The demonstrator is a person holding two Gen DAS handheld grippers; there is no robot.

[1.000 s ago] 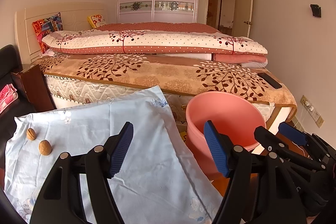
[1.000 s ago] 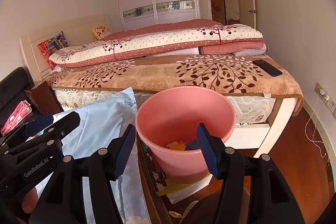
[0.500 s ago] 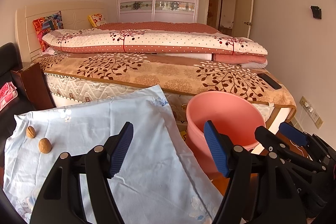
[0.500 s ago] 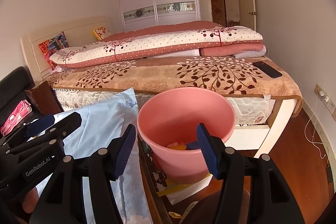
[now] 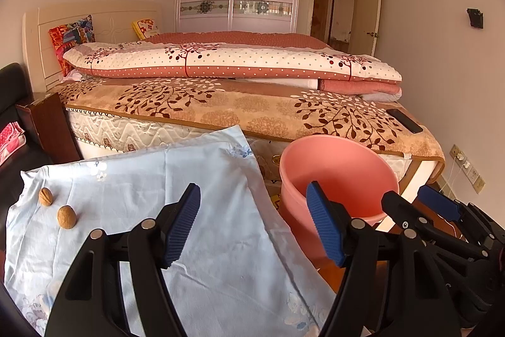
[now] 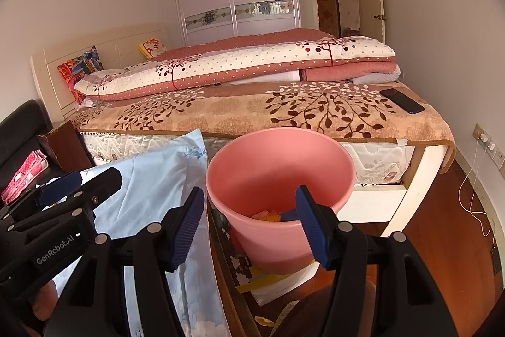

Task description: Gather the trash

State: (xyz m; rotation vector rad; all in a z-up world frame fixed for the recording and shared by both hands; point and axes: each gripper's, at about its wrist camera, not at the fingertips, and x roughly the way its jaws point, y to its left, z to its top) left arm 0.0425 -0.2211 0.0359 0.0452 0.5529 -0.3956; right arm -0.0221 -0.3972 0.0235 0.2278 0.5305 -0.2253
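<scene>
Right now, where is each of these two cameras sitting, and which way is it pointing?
Left wrist: rides the left gripper, facing the bed over a blue cloth with two walnuts; its open fingers and the right gripper show.
Right wrist: rides the right gripper, aimed at the pink bin; its open fingers and the left gripper show.
Shared: bed, bin, cloth, phone.

We see a smooth, slightly glossy pink plastic bucket point(image 6: 279, 176) beside a matt, creased light-blue cotton-like cloth point(image 5: 205, 210). Two walnuts point(image 5: 66, 217) on it have rough, wrinkled shells. Our left gripper point(image 5: 252, 226) and right gripper point(image 6: 247, 226) are matt black plastic with ribbed blue rubbery pads and metal pins. The floor point(image 6: 448, 226) is glossy wood; the bed blanket point(image 6: 252, 112) looks plush.
</scene>
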